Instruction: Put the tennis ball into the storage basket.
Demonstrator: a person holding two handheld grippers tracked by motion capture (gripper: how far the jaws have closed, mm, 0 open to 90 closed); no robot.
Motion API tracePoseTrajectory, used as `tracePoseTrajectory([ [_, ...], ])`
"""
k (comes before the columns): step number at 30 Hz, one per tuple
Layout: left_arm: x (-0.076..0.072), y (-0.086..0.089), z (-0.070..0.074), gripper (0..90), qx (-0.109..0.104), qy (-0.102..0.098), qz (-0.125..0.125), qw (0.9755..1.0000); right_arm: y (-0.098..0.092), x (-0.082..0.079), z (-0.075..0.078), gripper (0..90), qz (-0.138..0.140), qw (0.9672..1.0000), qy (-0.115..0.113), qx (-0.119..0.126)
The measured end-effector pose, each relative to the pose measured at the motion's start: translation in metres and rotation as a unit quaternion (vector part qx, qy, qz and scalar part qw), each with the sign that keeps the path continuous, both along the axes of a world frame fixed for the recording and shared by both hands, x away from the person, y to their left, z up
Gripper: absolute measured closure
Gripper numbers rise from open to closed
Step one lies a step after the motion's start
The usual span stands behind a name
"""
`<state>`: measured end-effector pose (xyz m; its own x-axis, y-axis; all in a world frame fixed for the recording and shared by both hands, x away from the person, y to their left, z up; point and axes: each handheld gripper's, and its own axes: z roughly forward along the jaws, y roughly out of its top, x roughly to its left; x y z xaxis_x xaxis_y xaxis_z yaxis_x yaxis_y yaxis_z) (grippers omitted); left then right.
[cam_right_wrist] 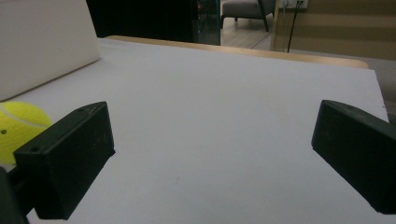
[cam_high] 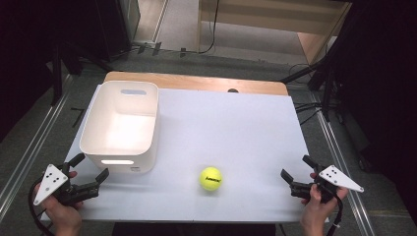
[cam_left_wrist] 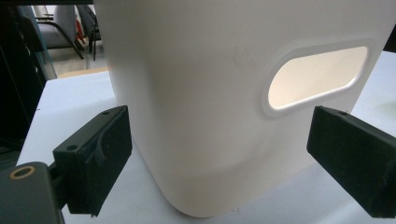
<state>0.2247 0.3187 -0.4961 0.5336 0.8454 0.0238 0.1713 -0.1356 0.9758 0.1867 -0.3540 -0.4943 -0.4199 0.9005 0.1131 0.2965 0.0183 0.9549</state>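
While both hands rest at the near edge of the counter, each pair of tongs stands wide apart and holds nothing. The left tongs are at the near left corner, just in front of the white bin, and they point at its near wall; in the left gripper view the two black jaws stand on both sides of the bin's rounded corner, close to it but not touching, and the handle slot is above the right jaw. The right tongs are at the near right edge and point to the left over the bare white surface. The yellow tennis ball lies on the counter between the two hands, near the front edge, just to the right of the bin's near corner and well apart from both tongs. In the right gripper view the ball is partly behind the left jaw. Behind the white cover a strip of wood shows at the far edge.
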Motion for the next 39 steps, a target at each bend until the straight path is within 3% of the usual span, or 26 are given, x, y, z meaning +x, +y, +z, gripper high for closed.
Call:
tracePoseTrajectory([
  [25,-0.001,0.001,0.000,7.2,0.001,0.000,-0.001,1.0000,0.032,0.013,0.028,0.0,0.064,0.9976,0.007,-0.026],
  [39,-0.001,0.000,0.000,7.2,0.003,0.000,-0.003,1.0000,0.050,0.023,0.045,0.0,0.101,0.9940,0.008,-0.042],
])
